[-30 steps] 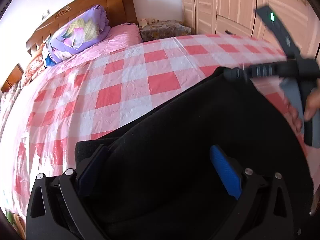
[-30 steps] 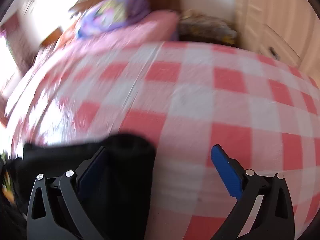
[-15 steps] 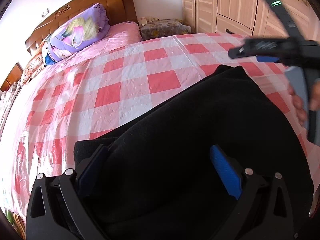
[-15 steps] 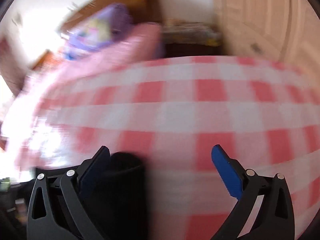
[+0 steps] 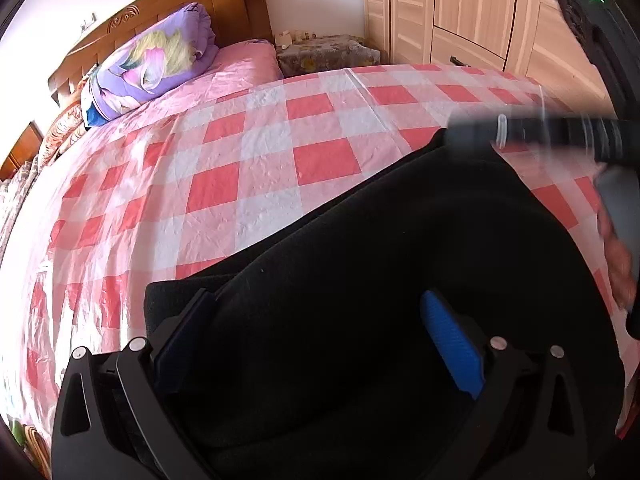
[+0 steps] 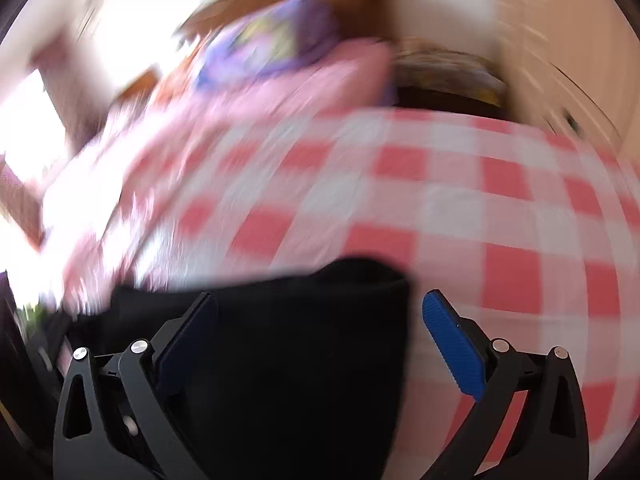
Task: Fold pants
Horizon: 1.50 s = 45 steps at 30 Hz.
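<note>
Black pants (image 5: 380, 256) lie on the red and white checked bed cover (image 5: 248, 168), stretching from the near edge toward the far right. My left gripper (image 5: 316, 320) is open, its blue pads apart with the pants between and under them. My right gripper shows blurred in the left wrist view (image 5: 472, 132), at the far end of the pants. In the right wrist view my right gripper (image 6: 320, 320) is open, with a corner of the pants (image 6: 312, 340) lying between its pads. The right wrist view is motion-blurred.
A purple folded quilt (image 5: 148, 64) and a pink pillow (image 5: 244, 60) lie by the wooden headboard (image 5: 168, 20). A nightstand (image 5: 324, 52) and wooden wardrobe (image 5: 460, 12) stand at the far right. A hand (image 5: 620, 256) holds the right gripper's handle.
My right gripper has swung down from above the bed to the far end of the pants; the pants corner now lies between its pads. My left gripper has stayed put.
</note>
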Motion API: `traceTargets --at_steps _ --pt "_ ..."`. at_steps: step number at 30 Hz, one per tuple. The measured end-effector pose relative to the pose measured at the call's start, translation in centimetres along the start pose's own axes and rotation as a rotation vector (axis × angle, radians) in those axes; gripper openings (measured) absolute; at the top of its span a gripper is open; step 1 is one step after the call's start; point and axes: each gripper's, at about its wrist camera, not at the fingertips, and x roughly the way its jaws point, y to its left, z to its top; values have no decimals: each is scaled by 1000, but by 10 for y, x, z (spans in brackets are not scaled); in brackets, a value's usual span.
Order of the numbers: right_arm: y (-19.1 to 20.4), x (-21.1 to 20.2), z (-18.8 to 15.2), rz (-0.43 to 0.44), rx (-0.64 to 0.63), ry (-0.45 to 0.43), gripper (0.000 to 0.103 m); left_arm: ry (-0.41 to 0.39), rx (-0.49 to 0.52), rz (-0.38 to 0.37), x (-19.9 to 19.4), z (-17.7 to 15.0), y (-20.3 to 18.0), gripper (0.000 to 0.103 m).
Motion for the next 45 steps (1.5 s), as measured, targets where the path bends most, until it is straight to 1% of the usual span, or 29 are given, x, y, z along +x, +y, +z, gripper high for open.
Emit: traceTargets --at_steps 1,2,3,4,5,6,8,9,11,12,13,15,16,17,18,20,22,23,25,28,30,31,32,34,36,37,40,44,45 --pt "-6 18 1 -54 14 56 99 0 2 3 0 0 0 102" --pt "-17 24 -1 -40 47 66 98 -2 4 5 -1 -1 -1 102" --pt "-30 23 1 -1 99 40 98 -4 7 6 -1 -1 -2 102" --pt "-42 11 3 -53 157 -8 98 -4 12 9 -1 -1 -2 102" --pt "-46 -2 3 -84 183 -41 98 -3 15 10 -1 -1 -2 102" --pt "-49 -21 0 -85 201 -81 98 -3 14 8 -1 -1 -2 102" --pt "-52 -54 -15 13 191 -130 99 -3 6 -1 -1 -1 0 102" --pt "-46 -71 -31 39 158 -144 99 -1 3 -7 -1 0 1 102" --pt "-32 -112 -77 43 32 -213 99 -1 -5 -14 0 0 2 102" --pt "-27 -126 -104 41 -23 -252 99 -3 -7 -16 -1 0 3 102" --pt "-20 -147 -142 48 -80 -306 99 -3 -8 -17 -1 0 3 102" --pt "-14 -162 -187 61 -135 -370 99 -4 -9 -17 -1 0 3 102" --pt "-6 -168 -219 35 -173 -374 99 -3 -7 -16 -1 0 3 102" --pt "-2 -171 -237 3 -184 -361 99 -3 -6 -13 -1 0 2 102" --pt "2 -167 -253 -52 -185 -329 99 -3 -6 -10 -1 0 2 102" --pt "-3 -154 -260 -92 -140 -305 99 -2 -7 -8 0 1 2 102" --pt "-2 -143 -258 -93 -113 -287 99 -4 -9 -11 -1 1 3 102" --pt "0 -135 -255 -94 -124 -278 99 -6 -10 -11 -1 0 2 102" --pt "10 -119 -248 -139 -157 -249 99 -8 -12 -11 -2 0 2 102" --pt "9 -116 -242 -162 -118 -285 99 -7 -12 -9 -1 0 2 102" --pt "8 -116 -237 -217 -106 -312 99 -7 -12 -7 -1 0 2 102" --pt "10 -111 -238 -279 -122 -287 99 -6 -11 -6 -1 0 2 102" --pt "9 -104 -239 -308 -138 -266 98 -7 -11 -6 -2 0 2 102" --pt "7 -105 -244 -345 -147 -289 98 -7 -12 -12 -2 0 2 102" --pt "13 -108 -248 -425 -207 -316 98 -12 -17 -30 -3 -1 4 101" --pt "15 -108 -249 -440 -218 -320 98 -15 -22 -40 -3 -1 5 101" --pt "14 -111 -250 -447 -228 -311 98 -40 -59 -95 -8 -3 14 101" --pt "10 -124 -251 -403 -218 -234 98 -85 -102 -156 -16 -4 23 101" --pt "7 -131 -252 -437 -215 -229 98 -108 -115 -173 -21 -5 26 101"
